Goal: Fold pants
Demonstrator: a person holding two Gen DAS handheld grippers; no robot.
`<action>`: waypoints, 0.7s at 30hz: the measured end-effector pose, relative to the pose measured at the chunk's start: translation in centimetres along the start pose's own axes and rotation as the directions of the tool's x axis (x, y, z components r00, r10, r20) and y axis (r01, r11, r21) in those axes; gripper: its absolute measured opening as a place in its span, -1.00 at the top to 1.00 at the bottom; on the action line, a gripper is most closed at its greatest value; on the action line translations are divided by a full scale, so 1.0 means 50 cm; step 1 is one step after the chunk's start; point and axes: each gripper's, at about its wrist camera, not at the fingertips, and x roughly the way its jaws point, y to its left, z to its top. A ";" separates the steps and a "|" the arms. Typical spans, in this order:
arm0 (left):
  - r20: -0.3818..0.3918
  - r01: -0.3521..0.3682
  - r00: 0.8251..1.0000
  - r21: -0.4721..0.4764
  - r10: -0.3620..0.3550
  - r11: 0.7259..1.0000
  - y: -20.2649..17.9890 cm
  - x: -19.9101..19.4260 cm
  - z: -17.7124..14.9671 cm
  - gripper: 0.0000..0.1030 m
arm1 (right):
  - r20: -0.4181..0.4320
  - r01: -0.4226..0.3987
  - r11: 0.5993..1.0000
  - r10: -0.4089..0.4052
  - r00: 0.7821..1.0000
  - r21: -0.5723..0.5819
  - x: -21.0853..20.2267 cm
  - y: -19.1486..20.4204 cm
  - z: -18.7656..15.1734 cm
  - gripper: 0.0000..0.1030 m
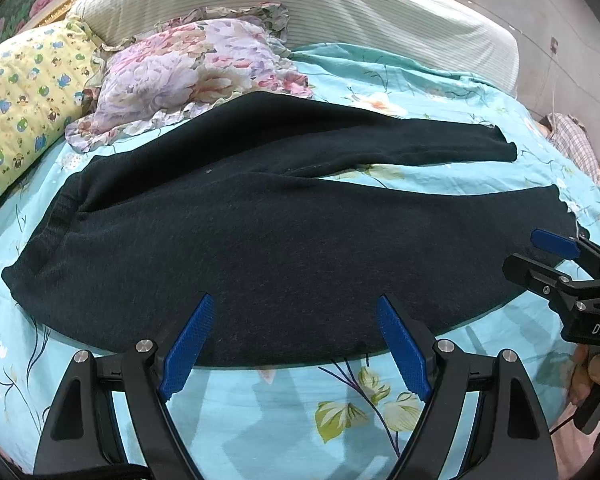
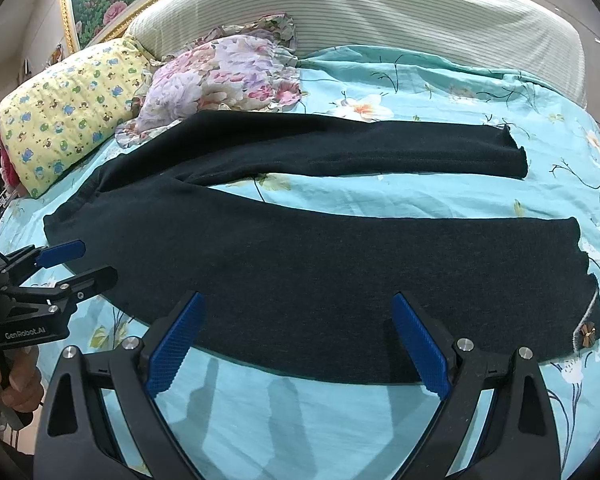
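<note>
Dark pants (image 1: pixel 260 240) lie spread flat on the bed, waistband at the left, both legs running right with a gap between them; they also show in the right wrist view (image 2: pixel 320 276). My left gripper (image 1: pixel 296 304) is open and empty, hovering over the near leg's front edge near the waist. My right gripper (image 2: pixel 298 300) is open and empty over the near leg toward its hem. Each gripper shows in the other's view: the right one (image 1: pixel 540 256) at the far right, the left one (image 2: pixel 72 264) at the far left.
A turquoise floral bedsheet (image 1: pixel 284 412) covers the bed. A floral pillow (image 1: pixel 188 68) touches the pants' far edge, with a yellow cartoon pillow (image 1: pixel 24 96) to its left. A striped white headboard (image 2: pixel 360 12) stands behind. Plaid cloth (image 1: pixel 572 136) lies at the bed's right edge.
</note>
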 end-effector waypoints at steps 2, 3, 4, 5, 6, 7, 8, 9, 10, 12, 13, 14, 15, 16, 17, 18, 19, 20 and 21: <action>-0.002 0.000 1.000 0.000 0.000 1.000 0.001 0.001 0.000 -0.63 | -0.001 0.005 1.000 -0.005 1.000 -0.005 0.000 0.003 -0.001 -0.84; -0.003 0.000 1.000 -0.001 0.000 1.000 0.002 0.002 0.000 -0.63 | -0.002 0.005 1.000 -0.005 1.000 -0.006 0.001 0.004 -0.001 -0.84; -0.004 0.001 1.000 -0.002 -0.001 1.000 0.002 0.003 -0.001 -0.63 | -0.004 0.004 1.000 -0.004 1.000 -0.006 0.002 0.004 -0.002 -0.84; -0.005 0.001 1.000 -0.002 -0.001 1.000 0.002 0.003 -0.002 -0.63 | -0.004 0.005 1.000 -0.005 1.000 -0.006 0.002 0.005 -0.003 -0.84; -0.004 0.002 1.000 -0.002 -0.002 1.000 0.002 0.002 -0.003 -0.63 | -0.005 0.006 1.000 -0.006 1.000 -0.006 0.002 0.005 -0.003 -0.84; -0.004 0.003 1.000 -0.002 -0.003 1.000 0.002 0.002 -0.004 -0.63 | -0.004 0.005 1.000 -0.005 1.000 -0.004 0.002 0.005 -0.004 -0.84; -0.004 0.002 1.000 -0.001 -0.002 1.000 0.001 0.001 -0.003 -0.63 | -0.004 0.005 1.000 -0.005 1.000 -0.004 0.002 0.004 -0.003 -0.84; -0.003 0.002 1.000 -0.001 -0.002 1.000 0.001 0.001 -0.003 -0.63 | -0.004 0.007 1.000 -0.007 1.000 -0.003 0.003 0.004 -0.004 -0.84; -0.003 0.003 1.000 -0.001 -0.003 1.000 0.000 0.002 -0.003 -0.63 | -0.003 0.007 1.000 -0.007 1.000 -0.003 0.003 0.004 -0.004 -0.84; -0.005 0.004 1.000 -0.002 -0.004 1.000 0.000 0.002 -0.003 -0.63 | -0.004 0.006 1.000 -0.006 1.000 -0.002 0.002 0.003 -0.003 -0.84; -0.006 0.004 1.000 -0.002 -0.004 1.000 -0.001 0.002 -0.003 -0.63 | -0.005 0.007 1.000 -0.007 1.000 -0.002 0.003 0.003 -0.003 -0.84; -0.006 0.004 1.000 -0.002 -0.004 1.000 -0.001 0.002 -0.003 -0.63 | -0.005 0.008 1.000 -0.009 1.000 -0.003 0.002 0.003 -0.004 -0.84; -0.006 0.004 1.000 -0.002 -0.004 1.000 -0.001 0.003 -0.003 -0.63 | -0.006 0.007 1.000 -0.007 1.000 -0.001 0.002 0.003 -0.004 -0.84; -0.006 0.004 1.000 -0.002 -0.004 1.000 -0.001 0.003 -0.003 -0.63 | -0.006 0.007 1.000 -0.007 1.000 -0.001 0.002 0.003 -0.004 -0.84; -0.007 0.005 1.000 -0.002 -0.005 1.000 -0.001 0.003 -0.003 -0.63 | -0.005 0.009 1.000 -0.009 1.000 -0.003 0.002 0.003 -0.004 -0.84; -0.007 0.005 1.000 -0.002 -0.005 1.000 -0.002 0.003 -0.003 -0.63 | -0.006 0.008 1.000 -0.008 1.000 -0.003 0.002 0.002 -0.003 -0.84; -0.006 0.004 1.000 -0.002 -0.004 1.000 -0.002 0.003 -0.003 -0.63 | -0.006 0.007 1.000 -0.007 1.000 -0.002 0.002 0.002 -0.003 -0.84; -0.007 0.004 1.000 -0.002 -0.004 1.000 -0.002 0.003 -0.003 -0.63 | -0.005 0.008 1.000 -0.008 1.000 -0.003 0.001 0.003 -0.003 -0.84; -0.006 0.005 1.000 -0.002 -0.005 1.000 -0.002 0.003 -0.003 -0.63 | -0.004 0.007 1.000 -0.007 1.000 -0.003 0.002 0.002 -0.003 -0.84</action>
